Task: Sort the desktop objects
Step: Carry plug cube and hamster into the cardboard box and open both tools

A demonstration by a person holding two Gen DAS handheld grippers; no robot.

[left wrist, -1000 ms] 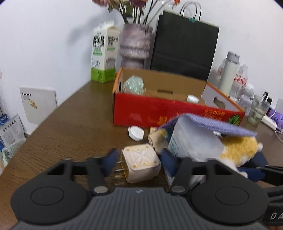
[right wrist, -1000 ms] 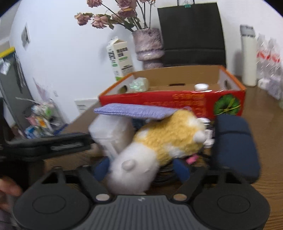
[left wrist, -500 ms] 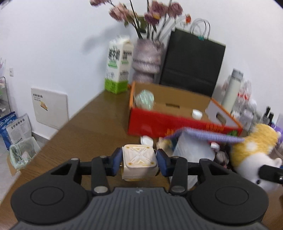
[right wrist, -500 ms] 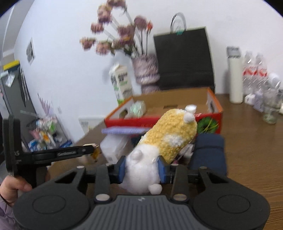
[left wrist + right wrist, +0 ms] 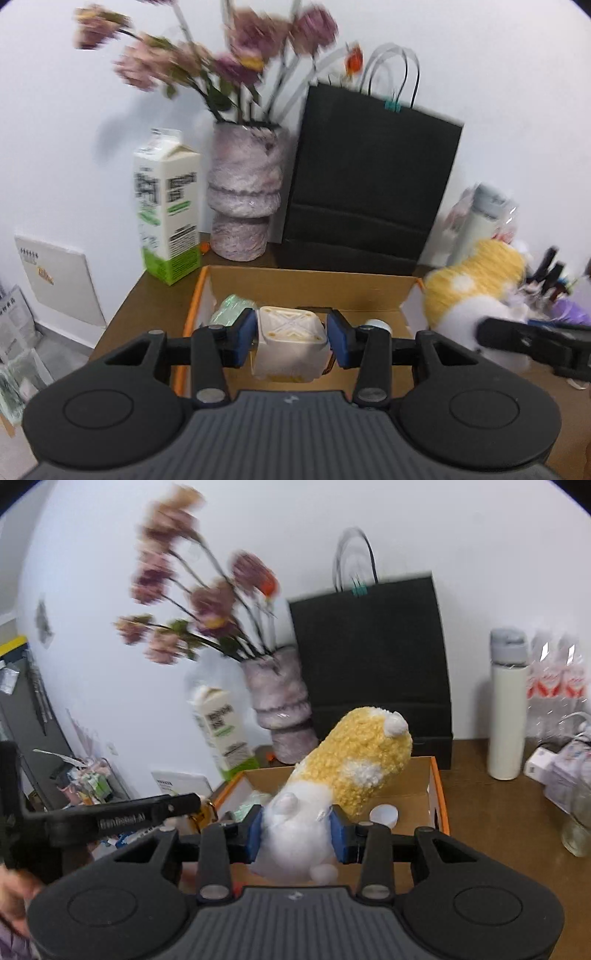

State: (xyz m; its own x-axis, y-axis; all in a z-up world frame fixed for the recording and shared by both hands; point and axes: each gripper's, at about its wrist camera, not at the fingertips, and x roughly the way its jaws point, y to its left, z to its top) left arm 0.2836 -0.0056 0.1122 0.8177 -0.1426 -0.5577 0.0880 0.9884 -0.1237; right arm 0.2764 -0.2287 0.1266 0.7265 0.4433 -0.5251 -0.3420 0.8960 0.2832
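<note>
One plug adapter (image 5: 291, 341); one plush toy (image 5: 332, 779); one cardboard box (image 5: 314, 286)

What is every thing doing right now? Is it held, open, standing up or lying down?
Left claw: shut on the plug adapter.
Plug adapter: held up over the box.
Right claw: shut on the plush toy.
Plush toy: held up, tilted.
Cardboard box: open on top.
Milk carton: standing.
Vase: standing, with flowers.
Black bag: standing.
White bottle: standing, lid on.

Cream plug adapter (image 5: 291, 338), yellow-and-white plush toy (image 5: 343, 771), black paper bag (image 5: 365, 184).
</note>
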